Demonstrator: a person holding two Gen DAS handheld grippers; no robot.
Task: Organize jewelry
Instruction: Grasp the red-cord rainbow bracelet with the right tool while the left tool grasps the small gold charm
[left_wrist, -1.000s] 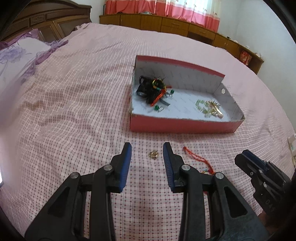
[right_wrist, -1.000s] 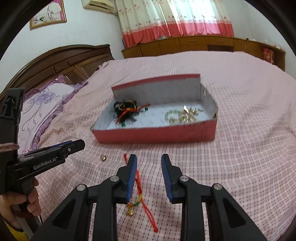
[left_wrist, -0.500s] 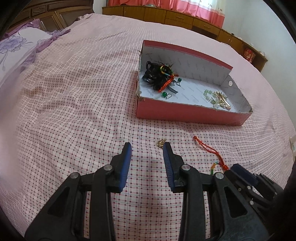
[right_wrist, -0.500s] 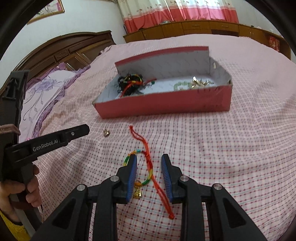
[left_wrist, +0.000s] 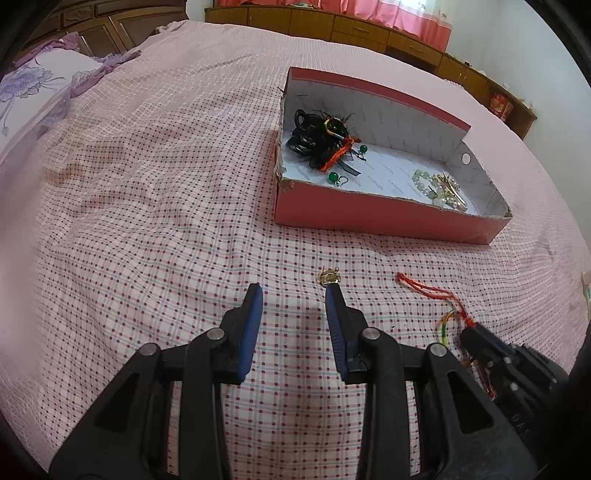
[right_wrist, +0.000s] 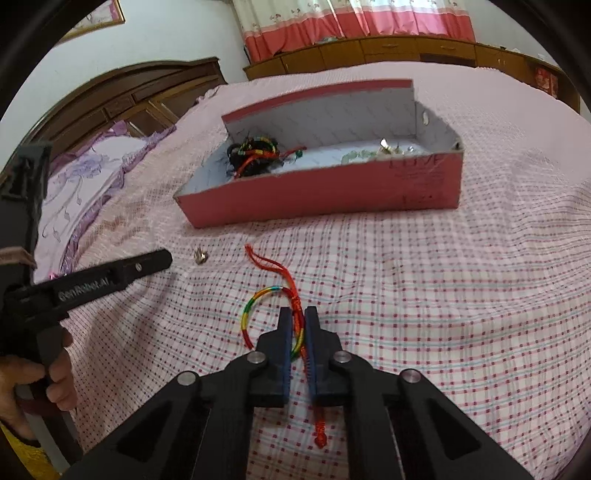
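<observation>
Sitting on a checked pink bedspread (left_wrist: 147, 221), a long red cardboard box (left_wrist: 388, 218) with a white patterned lining stands open at twelve o'clock from both grippers. At its left end lies a tangle of black hair ties (left_wrist: 314, 140) mixed with orange and coloured cords and two green bead earrings (left_wrist: 334, 178); at its right end, a pale bead bracelet (left_wrist: 424, 182) and some gold pieces (left_wrist: 450, 188). The middle of the box floor is bare. The near wall has a ragged torn top edge.

The bedspread around the box is wide and open, soft and lightly wrinkled. A small gold trinket (left_wrist: 328, 276) lies on it just at the tip of the left gripper (left_wrist: 293, 295), toward one o'clock; that gripper's blue ribbed fingers stand apart with nothing between them.

The right gripper (right_wrist: 298, 317) has its fingers pressed together, pinching the red braided cord of a bracelet (right_wrist: 258, 295) whose rainbow loop curves off to ten o'clock on the cloth; the red tail trails beneath the fingers toward six o'clock. A hand (right_wrist: 33, 376) grips the left tool's handle.
</observation>
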